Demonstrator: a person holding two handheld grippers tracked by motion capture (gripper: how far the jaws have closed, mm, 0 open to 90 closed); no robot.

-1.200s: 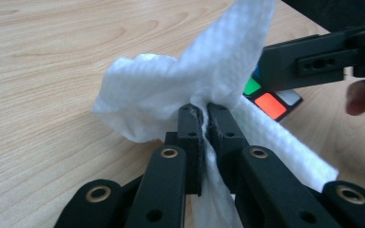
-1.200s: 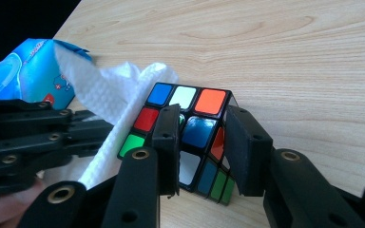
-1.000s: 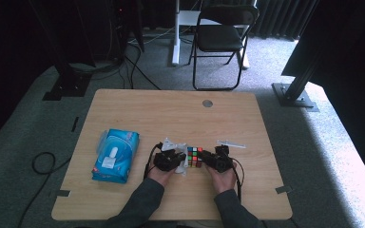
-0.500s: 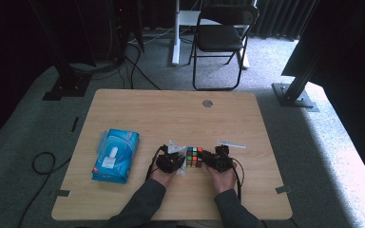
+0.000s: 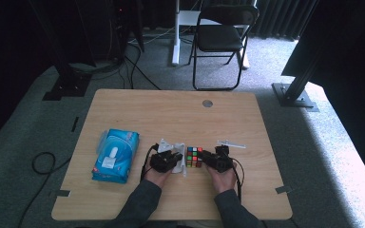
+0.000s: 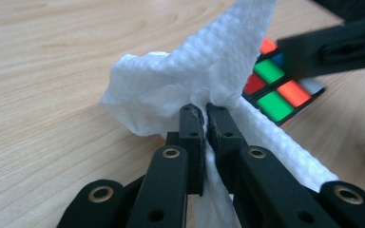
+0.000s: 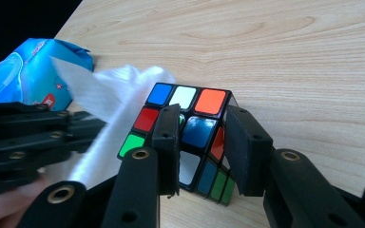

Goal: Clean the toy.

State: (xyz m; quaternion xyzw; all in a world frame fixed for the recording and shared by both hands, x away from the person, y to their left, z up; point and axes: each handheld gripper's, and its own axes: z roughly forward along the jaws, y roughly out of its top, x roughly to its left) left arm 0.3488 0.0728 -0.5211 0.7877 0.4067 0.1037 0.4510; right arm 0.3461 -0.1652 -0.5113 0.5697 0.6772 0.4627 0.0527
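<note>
A scrambled colour cube [image 5: 194, 156] [image 7: 180, 102] sits on the wooden table [image 5: 180, 118] near its front edge. My right gripper [image 5: 209, 158] [image 7: 204, 118] comes at it from the right, its jaws shut on the cube's near corner. A crumpled white wipe [image 5: 177, 151] [image 6: 209, 71] lies against the cube's left side. My left gripper [image 5: 173, 160] [image 6: 204, 110] is shut on the wipe, pinching a fold at its jaw tips. In the left gripper view the cube [image 6: 275, 88] lies just behind the wipe, under a jaw of the other gripper.
A blue pack of wet wipes [image 5: 115, 154] [image 7: 26, 76] lies flat at the table's left. A round cable hole [image 5: 207, 103] is near the far edge. A folding chair [image 5: 221, 35] stands beyond the table. Bare wood stretches across the far half and right side.
Hardly anything differs. The left gripper and its wipe have shifted slightly beside the cube. The cube and the right gripper stay where they were.
</note>
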